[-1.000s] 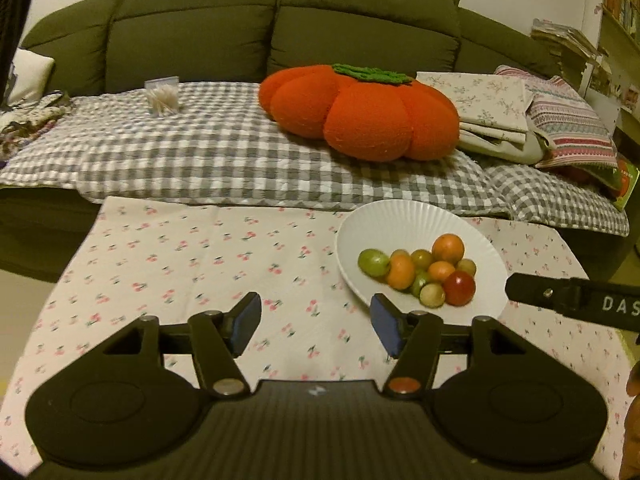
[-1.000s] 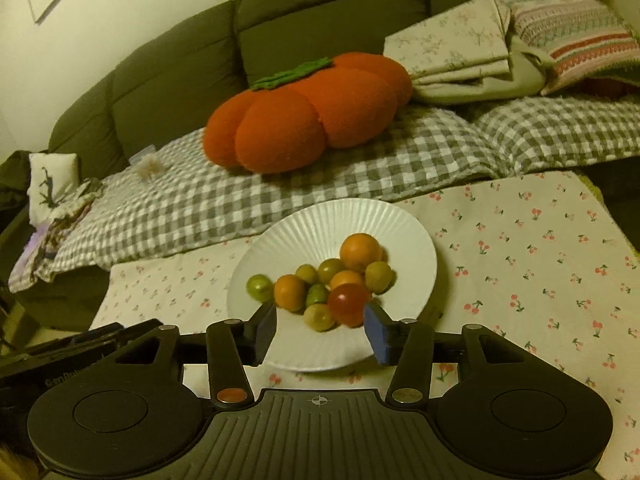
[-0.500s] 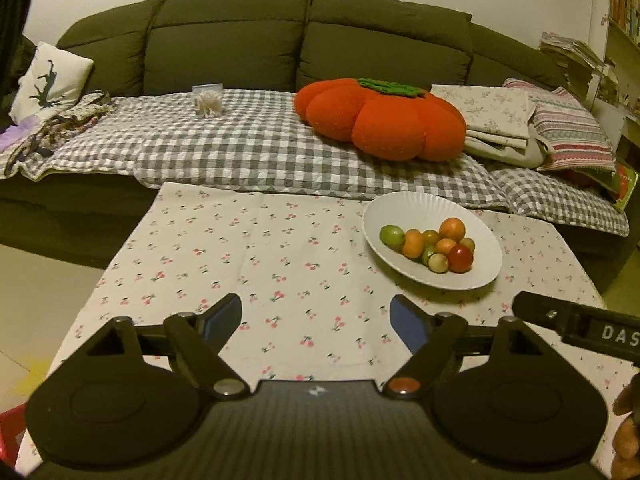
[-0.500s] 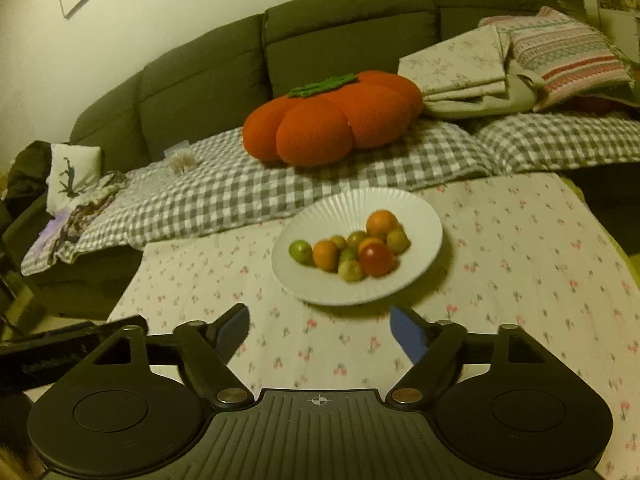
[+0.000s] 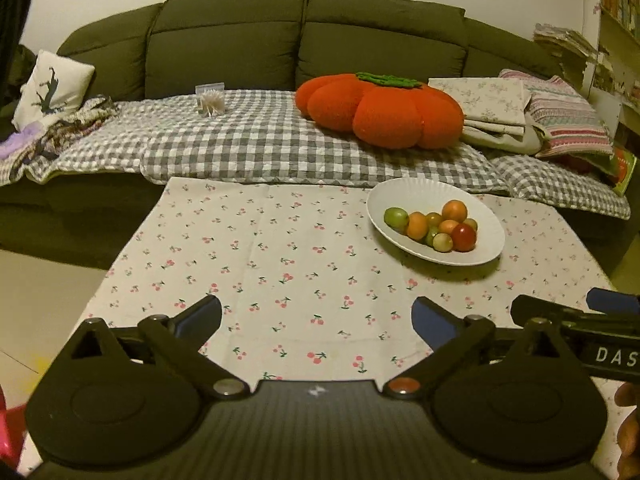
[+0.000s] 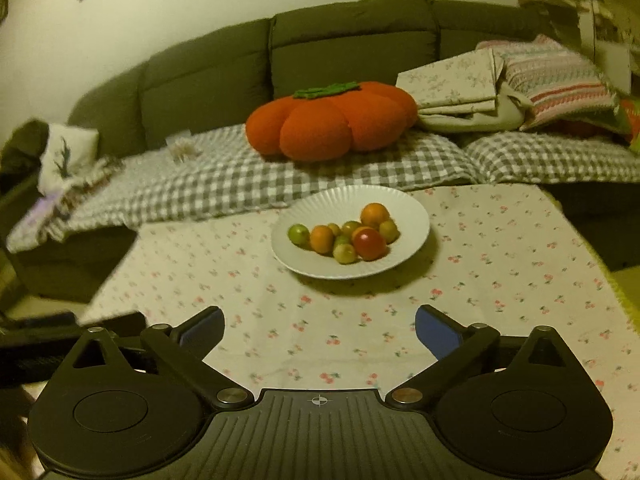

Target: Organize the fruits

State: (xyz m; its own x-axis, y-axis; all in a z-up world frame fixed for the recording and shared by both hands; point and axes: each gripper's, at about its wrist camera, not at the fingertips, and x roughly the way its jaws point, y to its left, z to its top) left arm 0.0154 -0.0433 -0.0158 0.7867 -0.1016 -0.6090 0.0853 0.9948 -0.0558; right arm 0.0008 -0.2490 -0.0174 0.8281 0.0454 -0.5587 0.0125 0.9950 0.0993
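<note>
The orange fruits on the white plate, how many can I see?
3. One at the back, one at the left beside the green fruit, one small in the middle, partly behind the red fruit. The pile may hide more.

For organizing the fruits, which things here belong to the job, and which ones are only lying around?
For the job:
- fruits, piled together
- white plate holding them
- left gripper and right gripper, jaws just opened, nothing between them

Just lying about:
- pumpkin cushion
- checked blanket
- folded linens
- sofa
- cherry tablecloth
</note>
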